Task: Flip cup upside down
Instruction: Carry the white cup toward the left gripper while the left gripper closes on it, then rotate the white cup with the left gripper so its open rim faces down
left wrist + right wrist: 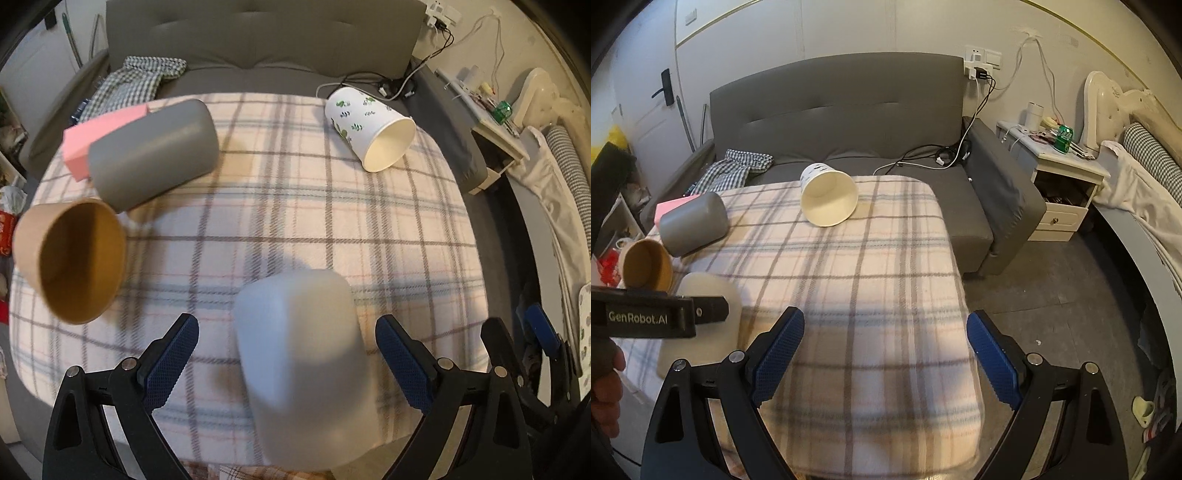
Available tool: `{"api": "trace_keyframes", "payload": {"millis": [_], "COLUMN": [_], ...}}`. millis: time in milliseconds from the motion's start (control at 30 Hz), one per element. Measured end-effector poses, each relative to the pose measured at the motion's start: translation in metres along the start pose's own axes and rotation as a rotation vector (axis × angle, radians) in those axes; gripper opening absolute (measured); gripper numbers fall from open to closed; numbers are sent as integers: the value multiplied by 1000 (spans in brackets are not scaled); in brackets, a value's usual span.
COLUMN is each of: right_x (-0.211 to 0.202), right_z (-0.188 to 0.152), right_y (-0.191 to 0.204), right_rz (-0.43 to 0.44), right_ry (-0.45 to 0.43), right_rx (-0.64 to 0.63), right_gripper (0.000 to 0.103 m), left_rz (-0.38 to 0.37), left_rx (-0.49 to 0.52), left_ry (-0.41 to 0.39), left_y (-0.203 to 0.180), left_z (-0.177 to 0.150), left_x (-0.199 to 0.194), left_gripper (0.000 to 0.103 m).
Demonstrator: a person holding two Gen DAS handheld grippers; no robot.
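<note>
A white cup [299,354] stands upside down on the plaid cloth [288,206], between the fingers of my open left gripper [288,365], which do not touch it. It shows at the left of the right wrist view [709,295], behind the left gripper's body. A brown cup [74,258] lies on its side at the left, a grey cup [155,151] lies behind it, and a white leaf-print paper cup [369,125] lies on its side at the far right. My right gripper [884,362] is open and empty over the cloth's near right part.
A pink block [99,136] lies behind the grey cup. A grey sofa [849,122] with a checked garment [735,170] and cables stands behind the table. A nightstand [1067,177] and bed are at the right.
</note>
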State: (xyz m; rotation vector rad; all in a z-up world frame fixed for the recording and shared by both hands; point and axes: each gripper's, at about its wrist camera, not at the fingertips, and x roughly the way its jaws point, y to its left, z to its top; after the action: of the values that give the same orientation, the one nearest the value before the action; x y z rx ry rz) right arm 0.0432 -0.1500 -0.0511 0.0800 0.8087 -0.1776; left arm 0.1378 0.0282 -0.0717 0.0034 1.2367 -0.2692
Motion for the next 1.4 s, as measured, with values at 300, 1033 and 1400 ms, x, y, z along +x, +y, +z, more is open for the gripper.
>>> {"api": "trace_keyframes", "payload": {"millis": [300, 1033, 1400], "right_x": [13, -9, 8], "right_z": [-5, -11, -14], "right_y": [-3, -6, 5], "right_rz": [-42, -28, 1], "right_ry": [13, -24, 5], "right_rx": [2, 50, 55], "right_gripper": [90, 90, 90], "left_rz": [-47, 55, 91], "left_rx": [-45, 57, 54], "left_ry": [42, -267, -297], "left_y": [7, -5, 3], "left_z": [6, 33, 50], "left_x": [6, -59, -39], "left_gripper": [76, 74, 74]}}
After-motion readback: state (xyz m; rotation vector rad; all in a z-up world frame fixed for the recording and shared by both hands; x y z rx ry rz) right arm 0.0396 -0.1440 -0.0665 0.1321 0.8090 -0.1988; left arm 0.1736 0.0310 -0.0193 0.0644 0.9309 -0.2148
